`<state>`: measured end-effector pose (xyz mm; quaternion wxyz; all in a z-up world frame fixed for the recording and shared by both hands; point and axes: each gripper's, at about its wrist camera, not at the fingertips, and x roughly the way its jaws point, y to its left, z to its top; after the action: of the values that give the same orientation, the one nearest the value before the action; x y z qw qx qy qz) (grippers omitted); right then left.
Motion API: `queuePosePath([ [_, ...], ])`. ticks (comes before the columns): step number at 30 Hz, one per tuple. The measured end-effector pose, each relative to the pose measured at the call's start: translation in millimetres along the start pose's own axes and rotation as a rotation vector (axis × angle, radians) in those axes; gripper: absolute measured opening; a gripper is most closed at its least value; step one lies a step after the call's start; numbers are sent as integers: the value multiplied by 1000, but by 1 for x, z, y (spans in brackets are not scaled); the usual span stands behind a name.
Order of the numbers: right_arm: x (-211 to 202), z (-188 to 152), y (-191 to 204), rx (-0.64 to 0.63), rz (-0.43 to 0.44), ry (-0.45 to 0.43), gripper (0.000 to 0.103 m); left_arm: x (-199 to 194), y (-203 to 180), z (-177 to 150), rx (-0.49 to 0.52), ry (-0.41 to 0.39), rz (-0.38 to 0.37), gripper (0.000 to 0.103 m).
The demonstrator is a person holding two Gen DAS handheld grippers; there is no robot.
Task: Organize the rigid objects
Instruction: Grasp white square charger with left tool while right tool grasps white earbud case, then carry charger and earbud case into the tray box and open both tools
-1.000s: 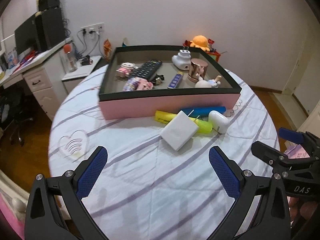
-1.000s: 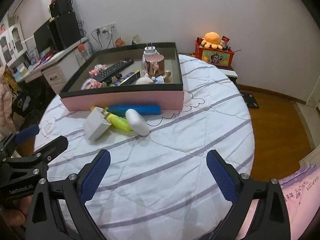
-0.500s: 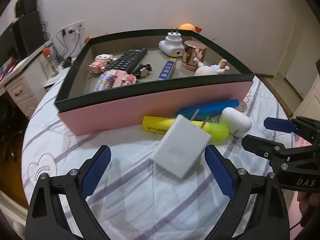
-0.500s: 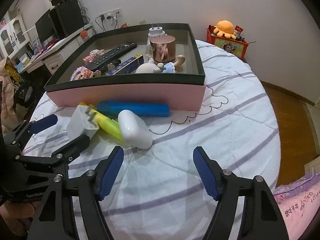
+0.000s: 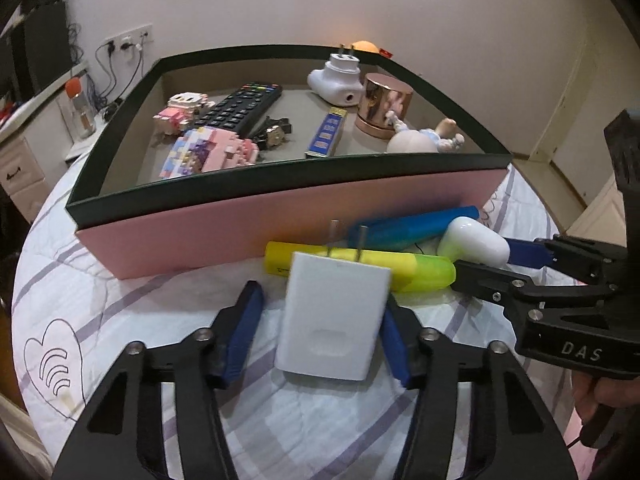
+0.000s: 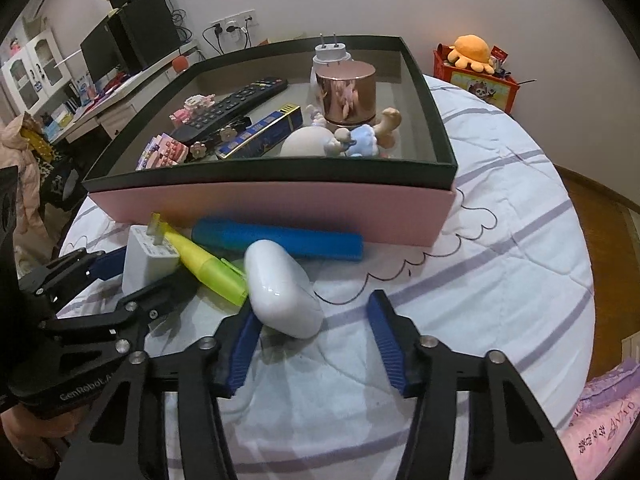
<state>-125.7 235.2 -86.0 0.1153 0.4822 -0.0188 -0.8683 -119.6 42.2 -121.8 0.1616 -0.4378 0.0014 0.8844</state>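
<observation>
While four loose things lie bunched against the near pink wall of the box [image 5: 288,216], both grippers have settled over that cluster, each choosing the piece nearest to it. The left gripper [image 5: 320,320] straddles the white charger [image 5: 332,316], whose prongs rest on the yellow highlighter [image 5: 360,270]; its jaws are closing with the charger between them, one pad at the charger's edge, the other a gap away. The right gripper [image 6: 316,336] is closing too, around the near end of the white case [image 6: 280,290], the left pad touching it, the right pad apart, so neither has a grip yet. The blue tube [image 6: 280,240] lies tight along the box wall, behind the others. Judging by the remote and toys already inside, these pieces belong in the box as well. Its dark rim stands above the cluster, so each lift probably must clear that edge. Bare table [image 6: 500,280] lies right of the box; between the two grippers little room remains.
</observation>
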Motion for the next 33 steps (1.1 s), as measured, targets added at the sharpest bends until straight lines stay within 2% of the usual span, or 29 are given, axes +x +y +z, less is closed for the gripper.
queuePosePath([
  [2,1,1,0,-3,9,-2,43,-1,4,0,-24,-4,3,42],
  [6,2,2,0,-5,16,-2,28,-5,9,-3,-68,-15,6,42],
  [9,1,1,-1,7,25,-7,24,-8,9,-6,-83,-23,12,41],
  [25,-28,-13,-2,49,40,-34,21,-46,14,-20,-110,-42,56,41],
  [33,-51,-3,10,17,57,-71,21,-75,15,-9,-106,-69,71,41],
])
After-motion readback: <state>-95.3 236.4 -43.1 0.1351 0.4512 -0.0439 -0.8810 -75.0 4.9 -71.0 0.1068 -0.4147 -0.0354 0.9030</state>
